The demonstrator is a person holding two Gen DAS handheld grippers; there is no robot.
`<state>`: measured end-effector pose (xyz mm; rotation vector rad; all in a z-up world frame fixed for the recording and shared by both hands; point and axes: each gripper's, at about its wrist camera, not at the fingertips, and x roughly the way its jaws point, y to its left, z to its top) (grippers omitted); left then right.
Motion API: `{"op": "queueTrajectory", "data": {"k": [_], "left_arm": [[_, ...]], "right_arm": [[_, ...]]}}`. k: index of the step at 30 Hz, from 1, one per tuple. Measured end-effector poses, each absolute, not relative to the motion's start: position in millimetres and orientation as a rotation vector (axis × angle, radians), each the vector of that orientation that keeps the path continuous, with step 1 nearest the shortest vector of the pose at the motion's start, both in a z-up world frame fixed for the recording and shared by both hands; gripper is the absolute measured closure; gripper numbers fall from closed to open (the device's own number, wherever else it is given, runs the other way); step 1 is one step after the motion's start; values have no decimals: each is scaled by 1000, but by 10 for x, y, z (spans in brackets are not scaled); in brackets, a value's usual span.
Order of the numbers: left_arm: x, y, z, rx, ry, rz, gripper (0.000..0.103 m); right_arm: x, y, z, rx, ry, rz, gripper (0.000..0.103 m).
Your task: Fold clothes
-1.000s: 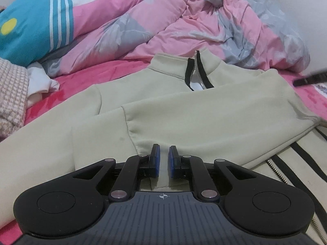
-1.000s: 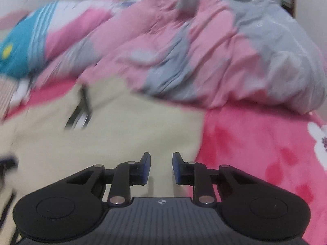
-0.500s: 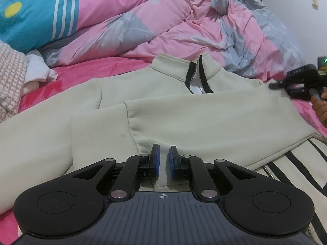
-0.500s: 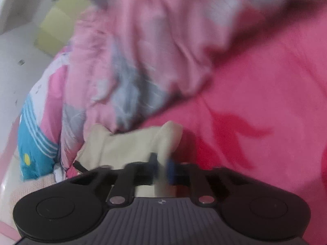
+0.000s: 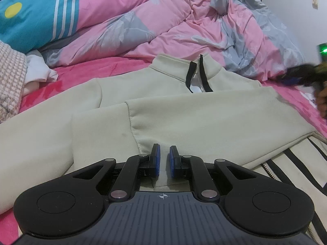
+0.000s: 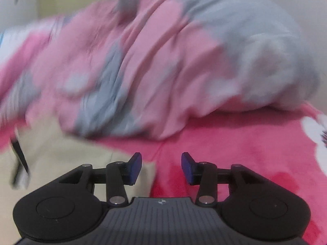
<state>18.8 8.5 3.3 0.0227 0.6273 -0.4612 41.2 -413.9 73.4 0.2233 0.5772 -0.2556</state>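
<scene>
I see the cream jacket [image 5: 184,114] spread flat across the middle of the bed [image 5: 114,69], collar toward the far edge where the quilt is heaped, one sleeve folded across its chest toward the bed's right edge. No containers are here; the bed carries everything.

My left gripper [image 5: 164,159] points down at a slant over the near part of the jacket, its blue pads nearly together and clamped on a pinch of the cream fabric, which stands up pale between them.

My right gripper [image 6: 161,166] also tilts downward, at the jacket's right border; its jaws are opening and nothing lies between them. The left pad sits over the cream cloth's edge, the right over bare pink sheet.

The left wrist view is sharp and gives me the whole garment, the black-trimmed zip collar [image 5: 199,75], a striped cream garment [image 5: 296,163] at the near right, the blue striped pillow [image 5: 38,14] at the far left corner, and the right gripper as a dark blur by the right edge. The right wrist view is smeared, showing mostly the pink and grey quilt [image 6: 163,61] and only a strip of the jacket.
</scene>
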Motion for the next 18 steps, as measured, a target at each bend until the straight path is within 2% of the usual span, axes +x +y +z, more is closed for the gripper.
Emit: {"op": "queueTrajectory", "data": {"k": [3,5,7,10,13,18], "left_arm": [[193,90,30,22,626,-462,93],[195,93,27,21,625,-462,93],[193,92,27,23,624,-461,93],[181,73,32,36,621,-456,92],[172,67,35,46,619,-453,92],[171,72,33,43,619,-454,92]], "right_arm": [[228,-4003,855,189,593,-133,64],[264,-3812,747,145,667,-25,71],[485,-3692,525,123,757,17,73],[807,-3689,291,143,797,-17,74],[898,-3979,340,353,752,-125,76],[617,-3986,603,372,756,-134,74]]}}
